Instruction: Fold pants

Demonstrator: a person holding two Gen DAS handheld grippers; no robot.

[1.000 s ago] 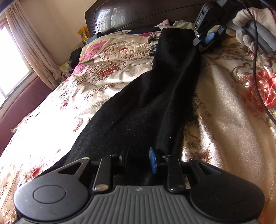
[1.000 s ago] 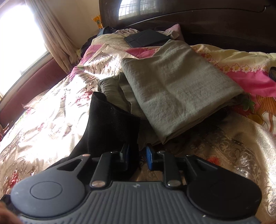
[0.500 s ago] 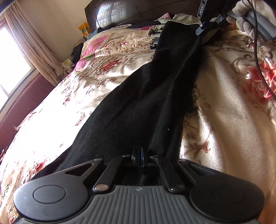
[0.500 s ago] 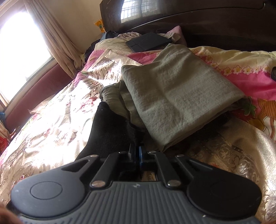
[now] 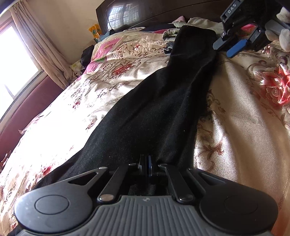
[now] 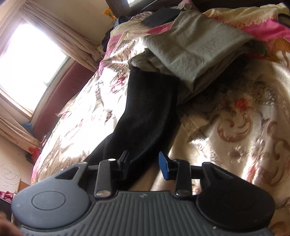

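Black pants (image 5: 163,101) lie stretched lengthwise on the floral satin bedspread (image 5: 239,112). My left gripper (image 5: 146,164) is shut on their near end, and the cloth bunches at the pinched pads. At the far end, the right gripper (image 5: 225,47) hovers beside the leg's right edge, held by a gloved hand (image 5: 283,36). In the right wrist view the right gripper (image 6: 144,161) is tilted and its jaws are opening. The black leg (image 6: 146,112) lies between them, against the left finger (image 6: 125,159). The blue pad (image 6: 164,166) stands clear of the cloth.
A folded grey-green garment (image 6: 195,45) lies just past the leg's end on a pink floral blanket (image 6: 271,27). A dark flat item (image 6: 159,16) sits behind it by the dark headboard (image 5: 145,12). A curtained window (image 6: 30,69) is on the left.
The left gripper closed on the near end of the pants and stayed there. The right gripper closed on the far leg end, then opened again, rolled and drew back a little.
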